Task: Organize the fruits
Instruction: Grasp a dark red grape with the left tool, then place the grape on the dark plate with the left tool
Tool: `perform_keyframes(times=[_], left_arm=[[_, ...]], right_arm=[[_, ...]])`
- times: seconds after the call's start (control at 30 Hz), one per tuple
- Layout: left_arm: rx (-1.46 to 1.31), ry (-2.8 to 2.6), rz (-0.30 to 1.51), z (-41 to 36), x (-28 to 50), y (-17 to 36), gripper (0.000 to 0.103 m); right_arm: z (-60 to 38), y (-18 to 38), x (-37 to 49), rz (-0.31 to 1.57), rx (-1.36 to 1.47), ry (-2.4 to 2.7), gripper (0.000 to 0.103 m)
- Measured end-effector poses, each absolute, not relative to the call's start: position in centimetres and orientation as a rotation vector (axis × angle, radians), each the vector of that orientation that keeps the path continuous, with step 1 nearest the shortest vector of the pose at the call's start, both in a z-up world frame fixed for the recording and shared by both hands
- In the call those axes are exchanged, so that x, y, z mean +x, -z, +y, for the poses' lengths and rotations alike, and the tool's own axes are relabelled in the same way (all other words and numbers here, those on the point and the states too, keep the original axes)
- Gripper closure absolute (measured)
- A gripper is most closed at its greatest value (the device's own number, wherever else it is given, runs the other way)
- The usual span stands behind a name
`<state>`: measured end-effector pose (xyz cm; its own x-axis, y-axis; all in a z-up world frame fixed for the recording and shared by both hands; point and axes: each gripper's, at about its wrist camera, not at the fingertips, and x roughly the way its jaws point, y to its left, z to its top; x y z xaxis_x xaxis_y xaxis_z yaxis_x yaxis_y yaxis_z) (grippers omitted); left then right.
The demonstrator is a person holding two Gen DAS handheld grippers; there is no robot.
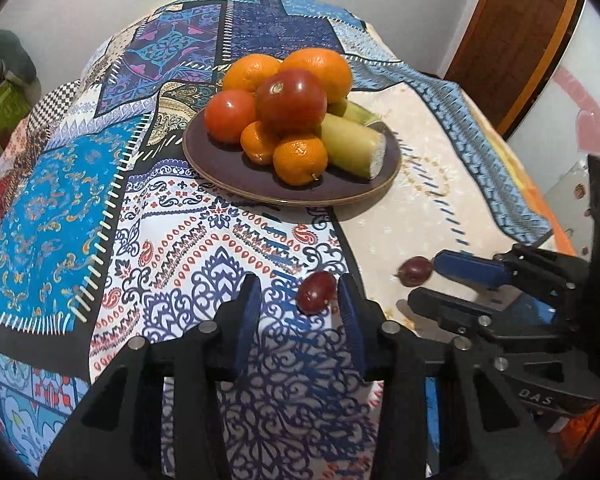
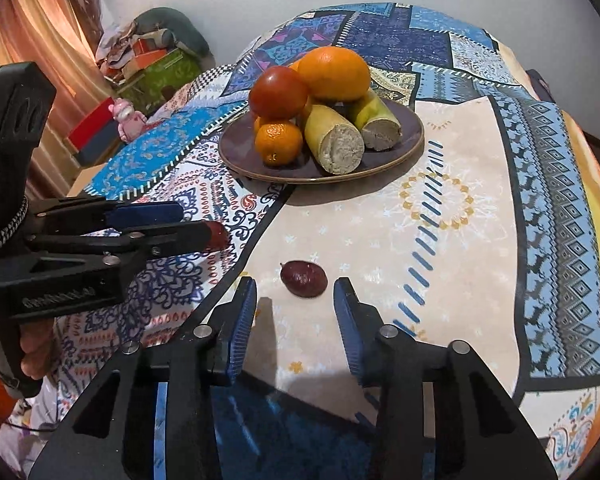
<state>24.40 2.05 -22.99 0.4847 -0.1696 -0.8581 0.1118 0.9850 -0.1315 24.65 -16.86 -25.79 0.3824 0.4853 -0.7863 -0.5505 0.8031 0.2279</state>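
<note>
A dark purple plate [image 1: 228,168] [image 2: 410,136] on the patterned tablecloth holds oranges [image 1: 318,70] [image 2: 334,72], tomatoes [image 1: 291,100] [image 2: 278,92], small mandarins [image 1: 300,160] [image 2: 278,142] and two cut green-yellow pieces [image 1: 354,148] [image 2: 334,142]. Two small dark red fruits lie on the cloth. My left gripper [image 1: 298,294] is open, its fingers on either side of one red fruit [image 1: 316,292] [image 2: 219,236]. My right gripper [image 2: 295,296] is open, just short of the other red fruit [image 2: 304,278] [image 1: 415,270].
The cloth-covered table [image 1: 60,208] [image 2: 460,240] drops off at the right edge. Boxes, a pink toy [image 2: 126,118] and cushions are piled at the far left beside a curtain. A wooden door [image 1: 512,36] stands at the right.
</note>
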Motion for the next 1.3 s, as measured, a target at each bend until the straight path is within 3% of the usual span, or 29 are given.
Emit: perform_keyframes(times=[0.27,0.43,1.1,1.3], left_arm=[[-0.056,0.209,1.055,1.6,24.6,23.9,0.081],[-0.068,0.212,1.051,1.7,24.5,23.8,0.082],[-0.111,0.169,0.930,4.3,26.5,18.9,0.082],[-0.104,0.154,0.937,4.6,28.3,19.6,0.082]], right_arm=[[-16.0,26.3,24.7,0.960,-0.131,-0.655,0.075],[-16.4,26.2,25.0,0.965,-0.111,-0.653,0.083],[-15.0,22.6,27.1,0.856,-0.095,-0.664,0.084],[-13.4,23.1,28.4,0.864,-0.104,-0.676,0.084]])
